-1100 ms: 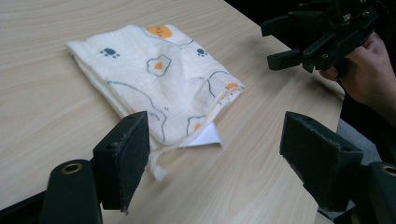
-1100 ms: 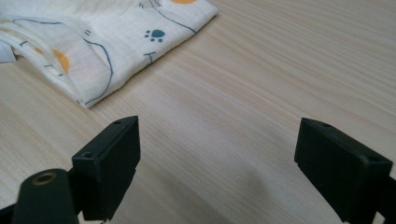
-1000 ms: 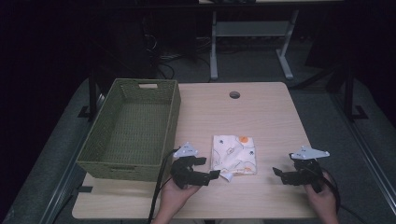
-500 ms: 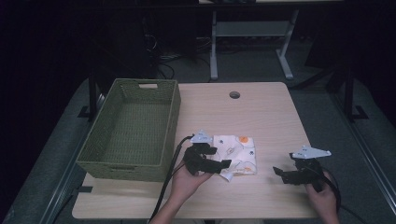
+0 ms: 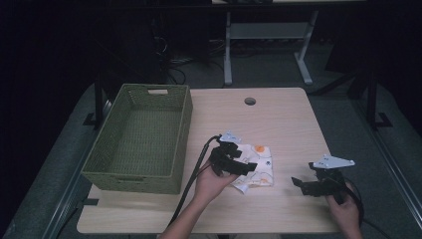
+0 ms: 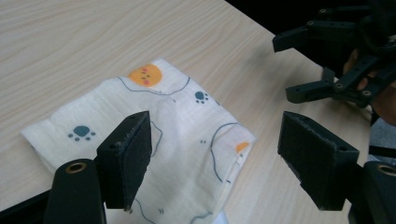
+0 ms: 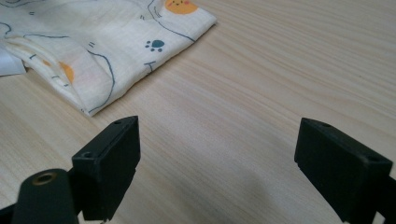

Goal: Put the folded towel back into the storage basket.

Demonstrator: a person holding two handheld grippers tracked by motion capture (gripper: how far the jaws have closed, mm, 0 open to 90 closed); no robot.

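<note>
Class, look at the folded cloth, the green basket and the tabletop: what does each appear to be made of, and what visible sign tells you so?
Folded cloth: probably thin woven cotton, matte; a fine crinkled weave shows under the printed paws.
Green basket: woven fibre or plastic strands, judging by its ribbed texture; which one is unclear.
Tabletop: pale wood or wood-look laminate, smooth, with long grain lines.

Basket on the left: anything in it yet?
Empty. The high view shows the basket with only its bare woven floor; the cloth lies on the table.
</note>
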